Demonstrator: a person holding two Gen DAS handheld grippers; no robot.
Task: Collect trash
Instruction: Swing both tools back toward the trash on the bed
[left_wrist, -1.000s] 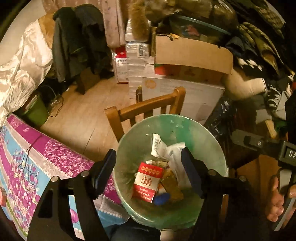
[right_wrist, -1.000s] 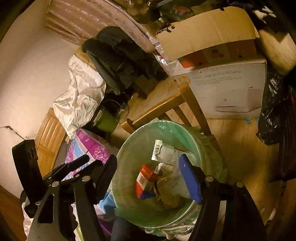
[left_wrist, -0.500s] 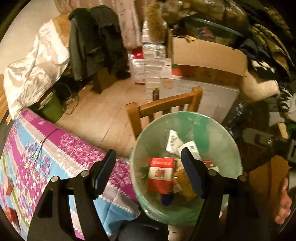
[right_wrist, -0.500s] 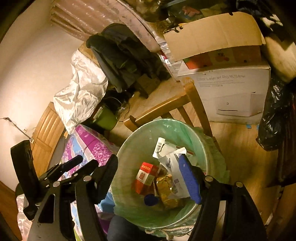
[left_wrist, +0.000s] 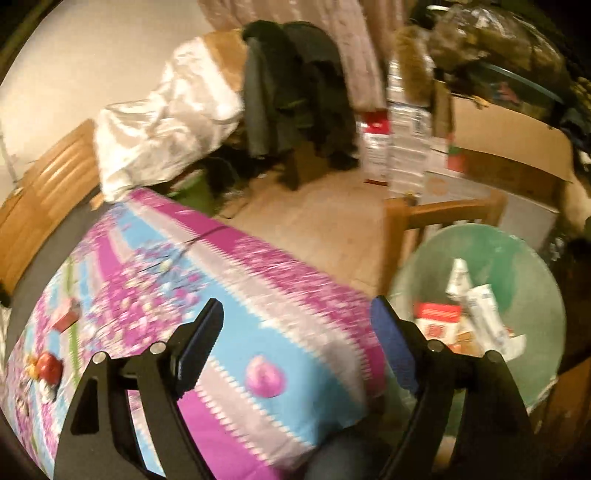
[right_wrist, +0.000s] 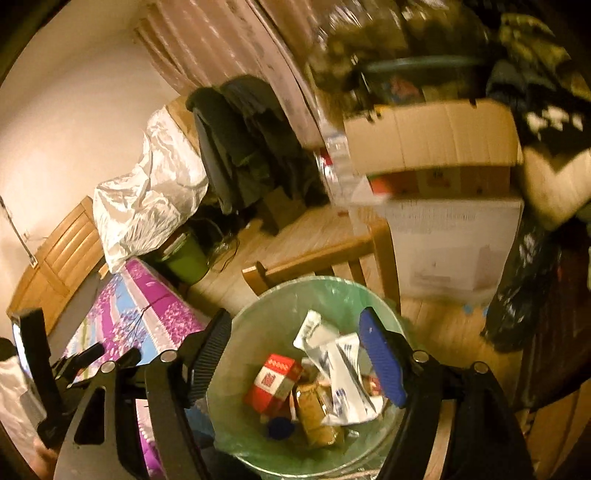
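A pale bin with a green liner (right_wrist: 251, 350) stands beside the table. It holds a red carton (right_wrist: 273, 380), white wrappers (right_wrist: 343, 373), a brown packet (right_wrist: 314, 410) and a blue cap (right_wrist: 280, 426). My right gripper (right_wrist: 295, 328) hangs over the bin with its jaws opening and nothing between them. My left gripper (left_wrist: 295, 325) is above the purple and blue tablecloth (left_wrist: 221, 280), its jaws opening and empty too. In the left wrist view the bin (left_wrist: 517, 251) is off to the right. A small red box (left_wrist: 66, 317) and a red round thing (left_wrist: 48, 365) lie on the cloth at far left.
A wooden chair (right_wrist: 314, 258) stands just behind the bin. Past it are a white printer box (right_wrist: 454, 243) under a cardboard box (right_wrist: 432, 133), a black bag (right_wrist: 524, 288), dark coats (left_wrist: 291, 92), a white sheet (left_wrist: 166, 140) and a green bucket (right_wrist: 184, 258).
The left gripper has swung left from over the bin to over the tablecloth. The right gripper has risen a little above the bin and rolled. Both pairs of jaws stand slightly wider.
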